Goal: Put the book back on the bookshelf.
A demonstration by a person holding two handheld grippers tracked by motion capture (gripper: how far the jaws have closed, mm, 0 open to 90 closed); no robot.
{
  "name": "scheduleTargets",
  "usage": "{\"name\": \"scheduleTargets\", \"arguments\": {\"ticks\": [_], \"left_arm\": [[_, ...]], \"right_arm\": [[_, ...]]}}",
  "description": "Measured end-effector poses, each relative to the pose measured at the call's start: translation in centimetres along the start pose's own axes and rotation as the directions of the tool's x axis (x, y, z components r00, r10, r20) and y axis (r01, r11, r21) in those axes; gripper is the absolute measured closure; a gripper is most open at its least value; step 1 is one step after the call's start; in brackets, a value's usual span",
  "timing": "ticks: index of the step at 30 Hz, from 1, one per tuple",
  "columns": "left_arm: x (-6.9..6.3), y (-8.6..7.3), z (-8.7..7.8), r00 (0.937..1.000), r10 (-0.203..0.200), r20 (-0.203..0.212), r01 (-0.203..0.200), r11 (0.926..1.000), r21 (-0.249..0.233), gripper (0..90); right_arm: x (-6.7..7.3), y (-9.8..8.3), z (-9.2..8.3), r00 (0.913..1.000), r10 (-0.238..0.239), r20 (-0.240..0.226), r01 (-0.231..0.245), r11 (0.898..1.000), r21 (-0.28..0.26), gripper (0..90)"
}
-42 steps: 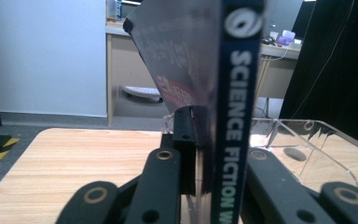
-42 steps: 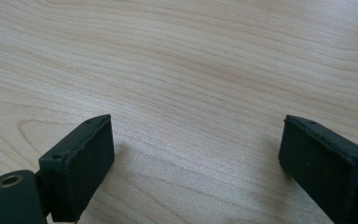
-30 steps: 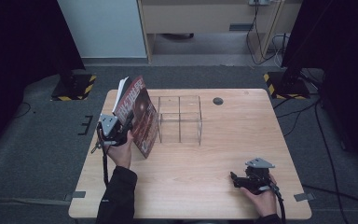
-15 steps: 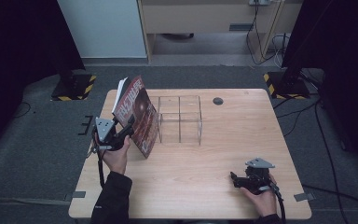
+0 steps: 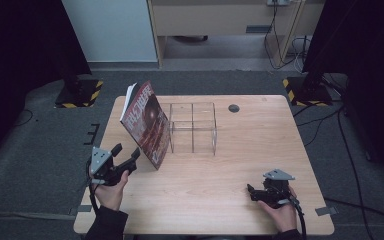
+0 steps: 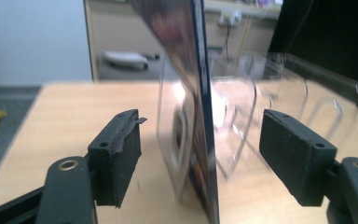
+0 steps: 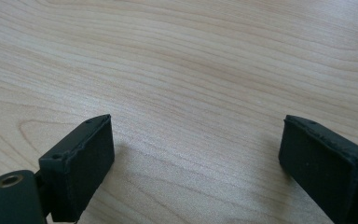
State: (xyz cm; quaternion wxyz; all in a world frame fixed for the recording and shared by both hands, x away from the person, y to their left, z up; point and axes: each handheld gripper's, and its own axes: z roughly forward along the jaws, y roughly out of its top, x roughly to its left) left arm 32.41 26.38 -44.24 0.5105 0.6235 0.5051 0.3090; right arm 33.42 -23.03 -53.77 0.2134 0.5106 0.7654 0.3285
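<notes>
A dark red book [image 5: 147,125] stands tilted on the wooden table [image 5: 230,170], leaning against the left side of a clear acrylic rack [image 5: 192,127]. My left gripper [image 5: 126,151] sits just left of and nearer than the book's lower corner. Its jaws have just been opening and stand wide. In the left gripper view the book's edge [image 6: 198,93] rises ahead in line with the gap, the left gripper [image 6: 200,158] touching nothing and the rack [image 6: 307,93] behind. My right gripper [image 5: 251,191] rests open at the near right, the right gripper [image 7: 196,163] over bare wood.
A small black round disc [image 5: 234,108] lies at the table's far edge, right of the rack. Yellow-and-black striped bases [image 5: 80,92] stand on the grey floor off the table's far corners. A pale cabinet [image 5: 220,20] runs behind.
The left gripper let go of the book, opened, and drew back toward the near left. The book stays leaning on the rack. The right gripper has not moved.
</notes>
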Motion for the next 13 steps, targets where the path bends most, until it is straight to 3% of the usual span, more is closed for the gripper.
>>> {"name": "scheduleTargets", "arguments": {"ticks": [2,3,6,8,13], "left_arm": [[0.0,-0.5,-0.2,1.0,0.004,-0.004,-0.004,0.9999,0.016,27.6],[0.2,-1.4,-0.2,0.9998,0.018,-0.003,-0.018,0.9983,0.055,27.0],[0.4,-2.4,-0.4,0.9997,0.021,-0.015,-0.02,0.997,0.075,25.8],[0.7,-3.7,-0.3,0.9996,0.021,-0.02,-0.019,0.9924,0.122,24.4],[1.0,-4.9,0.1,0.9995,0.028,-0.014,-0.025,0.9832,0.181,20.5]], "right_arm": [[0.0,0.0,0.0,1.0,0.0,0.0,0.0,1.0,0.0,10.5],[0.0,0.0,0.0,1.0,0.0,0.0,0.0,1.0,0.0,10.5],[0.0,0.0,0.0,1.0,0.0,0.0,0.0,1.0,0.0,10.5],[0.0,0.0,0.0,1.0,0.0,0.0,0.0,1.0,0.0,10.5],[0.0,0.0,0.0,1.0,-0.001,0.0,0.001,1.0,0.0,10.5]]}}
